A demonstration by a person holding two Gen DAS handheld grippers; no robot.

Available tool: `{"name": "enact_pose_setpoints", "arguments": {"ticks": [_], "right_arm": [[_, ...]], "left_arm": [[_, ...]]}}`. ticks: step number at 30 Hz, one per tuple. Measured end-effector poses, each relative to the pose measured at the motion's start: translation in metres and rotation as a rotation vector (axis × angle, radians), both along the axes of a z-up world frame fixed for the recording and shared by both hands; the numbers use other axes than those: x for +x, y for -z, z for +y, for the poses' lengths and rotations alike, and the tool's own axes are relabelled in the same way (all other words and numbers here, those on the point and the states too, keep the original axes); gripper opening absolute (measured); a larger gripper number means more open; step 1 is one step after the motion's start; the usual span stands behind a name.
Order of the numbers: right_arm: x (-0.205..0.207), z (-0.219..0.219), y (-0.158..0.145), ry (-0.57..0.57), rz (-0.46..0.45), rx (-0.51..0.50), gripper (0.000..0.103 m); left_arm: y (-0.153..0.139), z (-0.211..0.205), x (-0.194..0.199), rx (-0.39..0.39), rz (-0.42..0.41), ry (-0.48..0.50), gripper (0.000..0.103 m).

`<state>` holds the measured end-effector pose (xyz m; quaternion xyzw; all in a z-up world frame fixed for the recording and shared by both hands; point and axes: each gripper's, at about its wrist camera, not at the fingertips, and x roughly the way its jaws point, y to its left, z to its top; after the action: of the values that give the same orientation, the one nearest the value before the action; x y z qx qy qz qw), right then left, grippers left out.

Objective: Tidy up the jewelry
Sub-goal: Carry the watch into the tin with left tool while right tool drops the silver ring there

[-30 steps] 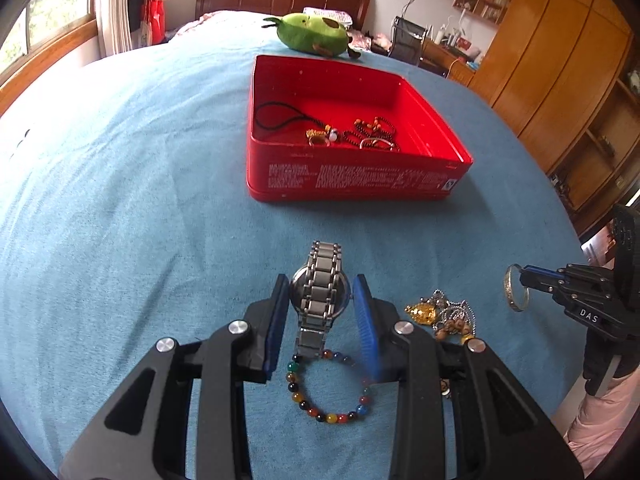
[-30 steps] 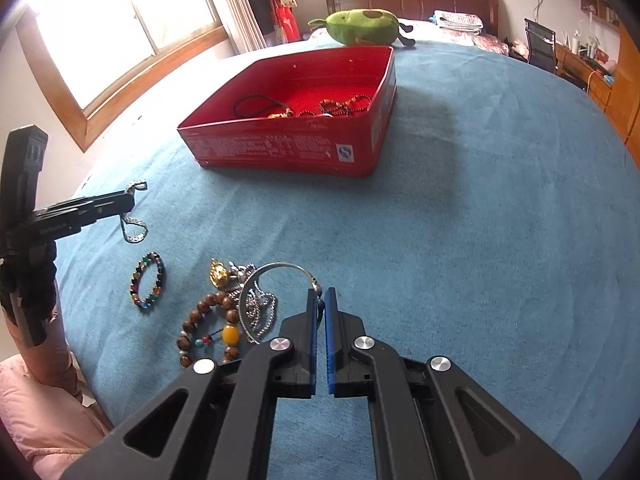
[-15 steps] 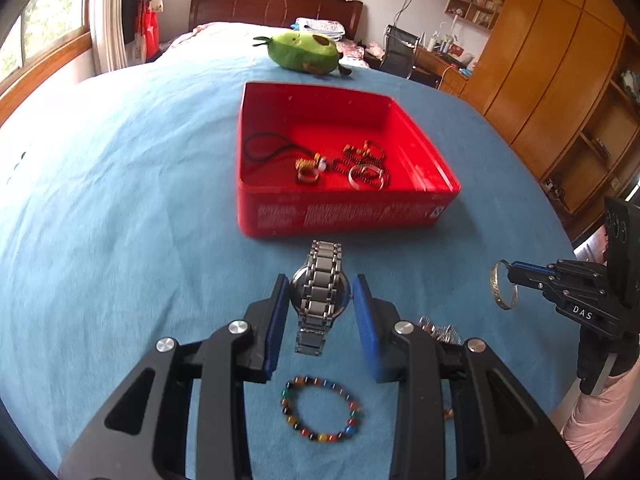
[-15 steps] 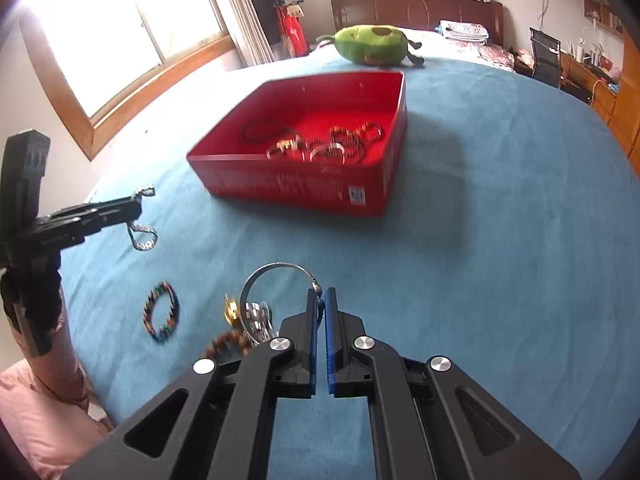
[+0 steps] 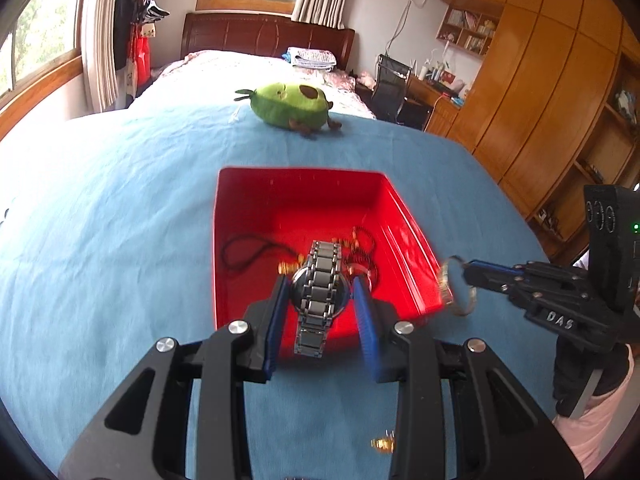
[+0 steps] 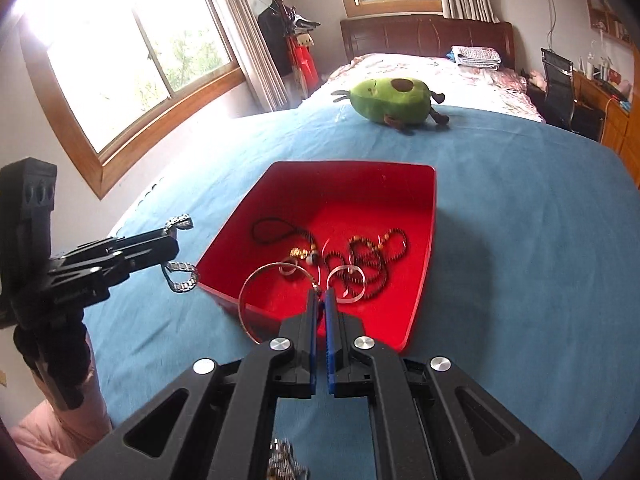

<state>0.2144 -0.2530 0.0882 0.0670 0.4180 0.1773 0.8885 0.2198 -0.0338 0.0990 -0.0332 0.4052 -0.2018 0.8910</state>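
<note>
My left gripper [image 5: 320, 292] pinches the watch [image 5: 319, 288] over the box [image 5: 256, 184]; my right gripper [image 6: 320, 312] pinches the bangle [image 6: 256, 284] above its near rim.

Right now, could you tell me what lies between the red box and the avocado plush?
Only bare blue cloth lies between the red box and the avocado plush, as both wrist views show.

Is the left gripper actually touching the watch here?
Touching. The left wrist view shows the watch case clamped between both blue fingers of the left gripper, no gap on either side, held over the red box.
</note>
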Motion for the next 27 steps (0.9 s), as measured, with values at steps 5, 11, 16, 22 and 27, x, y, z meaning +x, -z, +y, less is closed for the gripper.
{"name": "enact_pose_setpoints", "arguments": {"ticks": [5, 11, 16, 22, 27], "right_arm": [[0.045, 0.008, 0.016, 0.022, 0.050, -0.001, 0.003], [0.088, 0.012, 0.047, 0.051, 0.118, -0.019, 0.003], [0.108, 0.017, 0.074, 0.059, 0.168, -0.035, 0.003], [0.113, 0.019, 0.089, 0.059, 0.196, -0.046, 0.008], [0.101, 0.013, 0.077, 0.069, 0.155, -0.013, 0.010]], "left_arm": [[0.017, -0.008, 0.043, 0.015, 0.020, -0.040, 0.031], [0.052, -0.010, 0.092, 0.045, 0.082, -0.080, 0.031], [0.078, -0.013, 0.118, 0.073, 0.137, -0.097, 0.031], [0.095, -0.019, 0.128, 0.109, 0.167, -0.088, 0.032], [0.084, -0.016, 0.121, 0.085, 0.149, -0.087, 0.033]]}}
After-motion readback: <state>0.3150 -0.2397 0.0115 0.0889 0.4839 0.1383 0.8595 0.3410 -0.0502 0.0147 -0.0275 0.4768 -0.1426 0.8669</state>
